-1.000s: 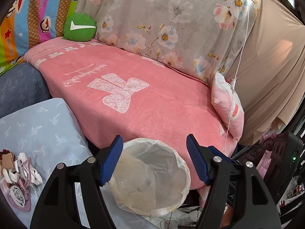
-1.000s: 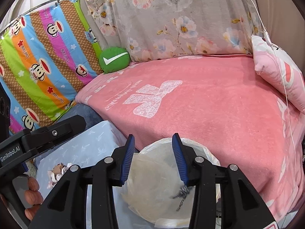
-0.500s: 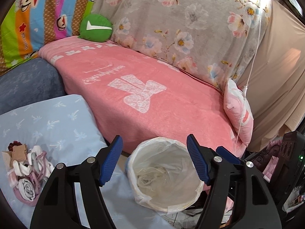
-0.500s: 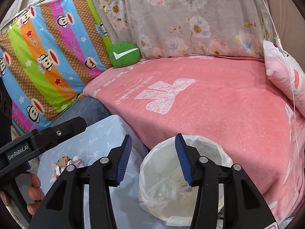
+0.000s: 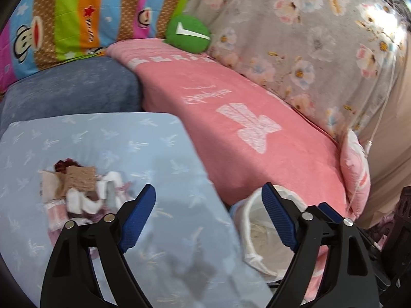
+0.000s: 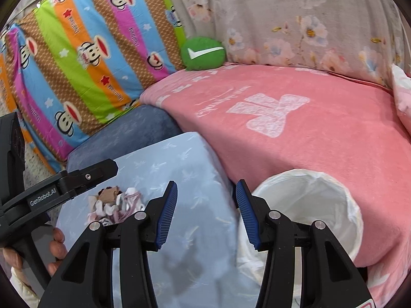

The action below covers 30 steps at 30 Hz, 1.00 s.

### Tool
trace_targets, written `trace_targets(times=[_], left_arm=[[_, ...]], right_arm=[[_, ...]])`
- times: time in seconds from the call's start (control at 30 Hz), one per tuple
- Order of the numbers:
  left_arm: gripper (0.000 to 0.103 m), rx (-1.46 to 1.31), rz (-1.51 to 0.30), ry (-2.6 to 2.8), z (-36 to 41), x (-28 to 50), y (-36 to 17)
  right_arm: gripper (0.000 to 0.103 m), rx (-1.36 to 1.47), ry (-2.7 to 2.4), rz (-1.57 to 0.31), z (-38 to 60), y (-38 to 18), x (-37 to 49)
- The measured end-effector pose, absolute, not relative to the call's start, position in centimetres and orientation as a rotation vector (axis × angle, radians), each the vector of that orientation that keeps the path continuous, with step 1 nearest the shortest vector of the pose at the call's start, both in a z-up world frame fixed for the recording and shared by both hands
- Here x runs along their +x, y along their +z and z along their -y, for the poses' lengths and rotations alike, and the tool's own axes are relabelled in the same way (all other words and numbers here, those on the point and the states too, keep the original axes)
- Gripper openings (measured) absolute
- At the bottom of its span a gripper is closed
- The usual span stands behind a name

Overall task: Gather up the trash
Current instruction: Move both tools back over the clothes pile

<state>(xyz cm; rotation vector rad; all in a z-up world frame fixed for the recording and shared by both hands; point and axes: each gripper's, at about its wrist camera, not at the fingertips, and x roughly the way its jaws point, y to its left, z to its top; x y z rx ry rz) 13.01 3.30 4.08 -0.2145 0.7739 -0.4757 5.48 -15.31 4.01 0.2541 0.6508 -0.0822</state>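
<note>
Across the far side, a pink towelling blanket with a white bow print (image 5: 231, 97) over the sofa; nearer, a pale blue leaf-printed cloth surface (image 5: 159, 154). Just right of that, a white bag-lined round bin (image 6: 321, 205), seemingly with little in it. Far left on the blue cloth, a small heap of crumpled paper, card and ribbon scraps (image 5: 77, 195). Left gripper (image 5: 208, 218): jaws just widened, spread broad, nothing between, tips just right of the heap. Right gripper (image 6: 206, 215): about half open, likewise empty, poised between heap and bin. Likely the reach for another scrap; next, lower onto the heap, pinch one piece, carry right to the bin.
</note>
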Motion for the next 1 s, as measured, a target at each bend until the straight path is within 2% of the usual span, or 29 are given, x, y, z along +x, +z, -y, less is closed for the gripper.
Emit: trace_targets(times=[0.1, 0.5, 0.8, 0.93, 1.0], left_arm=[[0.09, -0.214, -0.773, -0.404, -5.4, 13.1, 3.3], [0.091, -0.254, -0.865, -0.222, -14.2, 14.0, -1.5], [0.09, -0.278, -0.942, -0.169, -17.7, 14.9, -4.8], [0.085, -0.316, -0.969, -0.181, -18.5, 15.4, -5.8], [0.075, -0.338, -0.989, -0.198, -18.7, 15.7, -6.3]], right_arm=[[0.051, 0.24, -0.054, -0.665, 13.2, 3.6, 6.2], [0.052, 0.189, 0.053, -0.741, 5.4, 0.8, 9.2], [0.052, 0.164, 0.113, -0.796, 0.5, -1.3, 11.4], [0.052, 0.15, 0.127, -0.816, -1.2, -2.0, 12.2], [0.052, 0.148, 0.13, -0.822, -1.7, -2.2, 12.8]])
